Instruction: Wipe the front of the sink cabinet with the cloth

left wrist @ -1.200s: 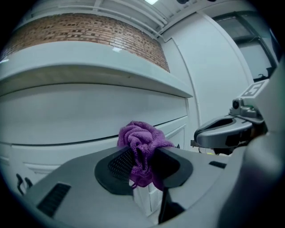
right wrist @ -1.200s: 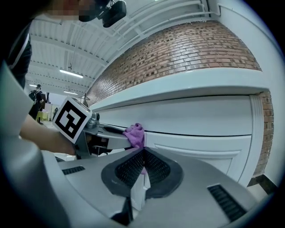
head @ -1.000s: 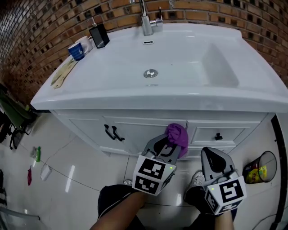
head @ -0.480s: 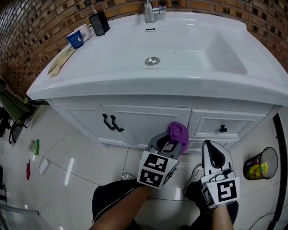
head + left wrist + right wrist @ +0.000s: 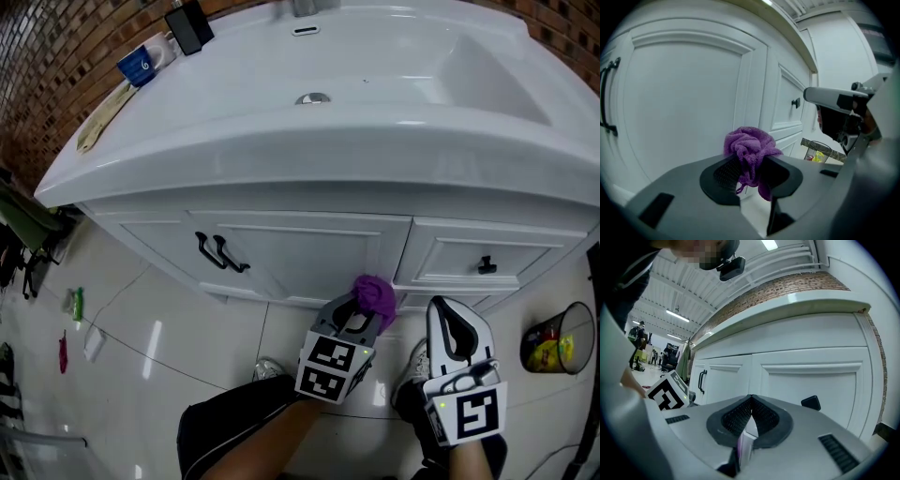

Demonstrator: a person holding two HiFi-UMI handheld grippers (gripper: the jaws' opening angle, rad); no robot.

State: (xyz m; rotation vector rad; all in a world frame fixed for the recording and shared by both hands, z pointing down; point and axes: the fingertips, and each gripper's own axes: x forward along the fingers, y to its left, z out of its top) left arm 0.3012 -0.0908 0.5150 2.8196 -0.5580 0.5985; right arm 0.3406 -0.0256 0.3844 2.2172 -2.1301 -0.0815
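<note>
Just crumpled purple cloth [image 5: 749,145], tightly bunched.

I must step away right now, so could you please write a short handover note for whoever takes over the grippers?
Left gripper: shut on the purple cloth, held at the lower part of the cabinet front, beside the drawers; contact unclear.
Right gripper: shut, empty, idle to the right.
Done: no wiped area shows, so progress cannot be judged.
Left: wipe across the whole cabinet front.
</note>
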